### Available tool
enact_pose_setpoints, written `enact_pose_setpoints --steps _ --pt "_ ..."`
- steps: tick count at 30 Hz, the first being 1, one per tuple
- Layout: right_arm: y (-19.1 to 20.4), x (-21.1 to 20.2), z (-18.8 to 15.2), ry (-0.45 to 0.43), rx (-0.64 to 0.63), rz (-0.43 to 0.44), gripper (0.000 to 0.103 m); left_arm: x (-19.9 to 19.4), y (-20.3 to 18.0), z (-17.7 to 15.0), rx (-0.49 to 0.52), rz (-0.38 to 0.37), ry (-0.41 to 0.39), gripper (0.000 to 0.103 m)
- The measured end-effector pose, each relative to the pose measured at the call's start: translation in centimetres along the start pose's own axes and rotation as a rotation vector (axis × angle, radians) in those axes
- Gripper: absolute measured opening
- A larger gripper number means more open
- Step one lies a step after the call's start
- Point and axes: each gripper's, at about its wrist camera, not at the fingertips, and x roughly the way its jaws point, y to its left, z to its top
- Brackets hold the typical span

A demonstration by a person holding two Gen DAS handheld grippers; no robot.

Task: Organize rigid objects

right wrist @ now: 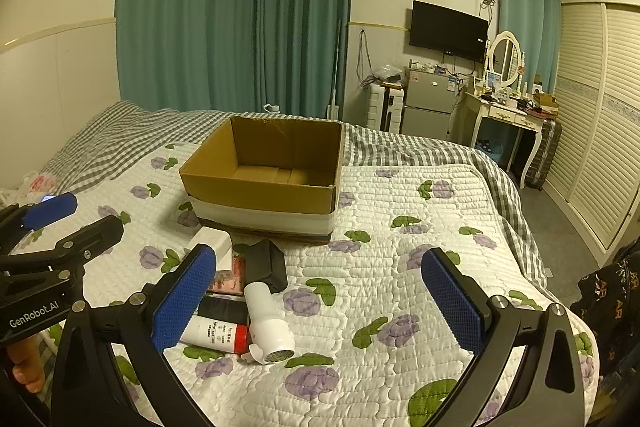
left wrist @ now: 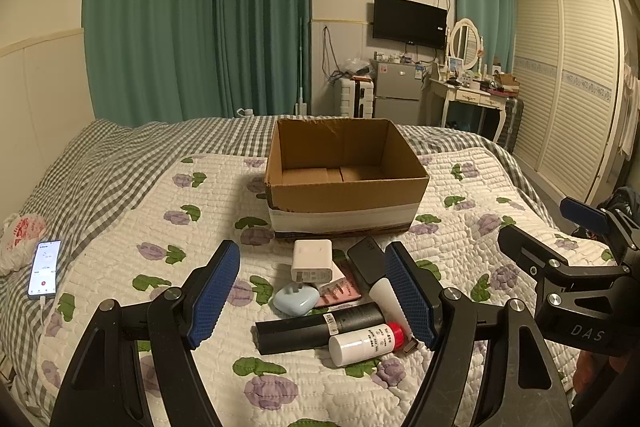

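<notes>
An open, empty cardboard box (left wrist: 344, 183) stands on the quilted bed; it also shows in the right wrist view (right wrist: 264, 187). In front of it lies a pile: a white charger (left wrist: 312, 261), a light blue case (left wrist: 295, 299), a pink booklet (left wrist: 340, 291), a black block (left wrist: 366, 257), a black cylinder (left wrist: 316, 327), a white bottle with a red cap (left wrist: 366, 343) and a white handheld device (right wrist: 266, 323). My left gripper (left wrist: 316, 303) is open above the pile. My right gripper (right wrist: 320, 303) is open, to the right of the pile.
A lit phone (left wrist: 44, 269) on a cable and a plastic bag (left wrist: 22, 239) lie at the bed's left side. The flowered quilt (right wrist: 400, 227) stretches to the right of the box. A wardrobe (left wrist: 568, 87) and a dressing table (left wrist: 472, 95) stand beyond the bed.
</notes>
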Motion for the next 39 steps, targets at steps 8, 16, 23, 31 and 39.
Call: enact_pose_setpoints --steps 8,16,23,31,39 --pt "0.1 0.8 0.0 0.018 -0.013 0.024 0.101 0.3 0.0 -0.2 -0.003 0.0 0.011 0.078" --pt "0.3 3.3 -0.4 0.053 -0.042 0.049 0.098 2.6 0.4 -0.9 -0.016 0.003 0.058 0.078" --pt "1.4 8.9 -3.2 0.223 -0.109 0.103 0.089 6.0 0.8 -2.4 -0.024 0.031 0.155 0.078" --pt "3.4 14.1 -6.1 0.39 -0.15 0.202 0.07 8.8 1.0 -3.9 -0.025 0.041 0.231 0.078" --pt "3.0 15.7 -7.2 0.48 -0.114 0.229 0.053 9.5 0.9 -4.3 -0.021 0.049 0.273 0.078"
